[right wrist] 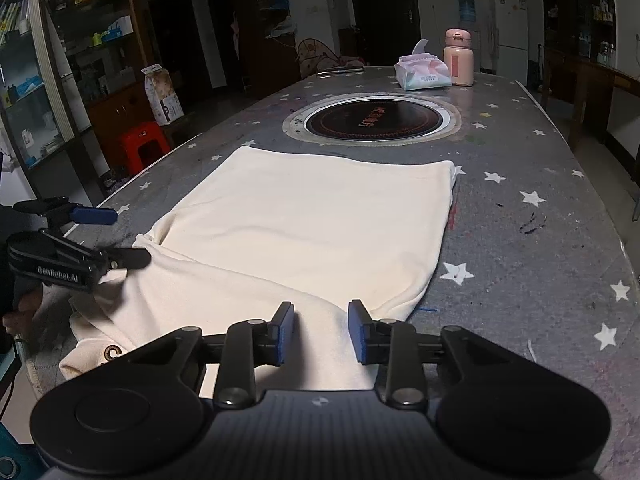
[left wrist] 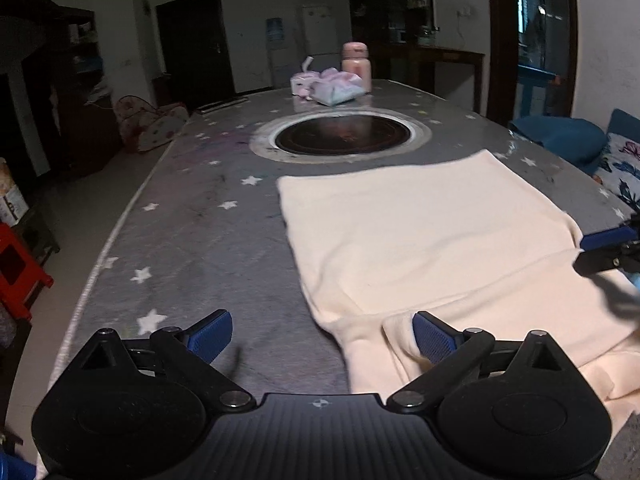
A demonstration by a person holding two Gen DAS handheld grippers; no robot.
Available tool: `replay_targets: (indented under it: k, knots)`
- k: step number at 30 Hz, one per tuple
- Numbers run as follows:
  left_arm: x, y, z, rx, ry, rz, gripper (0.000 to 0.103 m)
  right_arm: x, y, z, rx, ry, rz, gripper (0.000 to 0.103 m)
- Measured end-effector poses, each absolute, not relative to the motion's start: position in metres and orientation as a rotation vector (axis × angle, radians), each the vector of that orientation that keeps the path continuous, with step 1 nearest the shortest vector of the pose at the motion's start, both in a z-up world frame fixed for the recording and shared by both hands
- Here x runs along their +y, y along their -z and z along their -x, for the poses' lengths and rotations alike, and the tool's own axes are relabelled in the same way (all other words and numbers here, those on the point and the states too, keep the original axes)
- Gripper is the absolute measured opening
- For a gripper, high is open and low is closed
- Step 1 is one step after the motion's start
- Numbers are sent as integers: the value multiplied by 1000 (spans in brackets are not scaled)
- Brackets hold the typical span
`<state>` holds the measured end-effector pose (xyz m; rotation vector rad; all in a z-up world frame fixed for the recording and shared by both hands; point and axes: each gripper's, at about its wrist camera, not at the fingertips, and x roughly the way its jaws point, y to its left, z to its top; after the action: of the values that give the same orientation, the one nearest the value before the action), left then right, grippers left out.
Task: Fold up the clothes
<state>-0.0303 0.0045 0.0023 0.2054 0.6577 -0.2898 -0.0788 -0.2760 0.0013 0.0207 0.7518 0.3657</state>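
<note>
Right wrist view: right claw [right wrist: 321, 330] stands narrowly parted over the near fold of the cream garment [right wrist: 304, 224], cloth between the pads but not pinched. Left claw [left wrist: 322, 336] gapes wide, empty, one finger over the garment's near left edge, the other over bare desk [left wrist: 192, 240]. Garment lies flat on the desk, long axis running away from both claws toward the round hob [right wrist: 372, 120]. Right claw sits nearer the cloth's middle; next fold likely goes forward.
</note>
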Motion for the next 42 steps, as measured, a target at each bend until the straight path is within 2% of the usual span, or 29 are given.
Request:
replay_targets:
  k: [3, 15, 18, 23, 32, 42]
  knots:
    - [5, -9, 35, 627, 291, -211, 98, -275, -3, 79, 748, -368, -14, 35]
    - [15, -10, 45, 667, 349, -175, 98, -270, -1, 79, 751, -370, 16, 38]
    - [9, -14, 41, 657, 350, -159, 98, -269, -1, 79, 752, -370, 21, 39]
    - [-7, 0, 33, 674, 299, -284, 99, -269, -1, 80, 751, -369, 20, 39]
    - [-4, -9, 43, 631, 313, -283, 99, -264, -9, 79, 724, -370, 37, 39]
    - [8, -11, 59, 668, 370, -251, 101, -199, -14, 56, 729, -576, 174, 37]
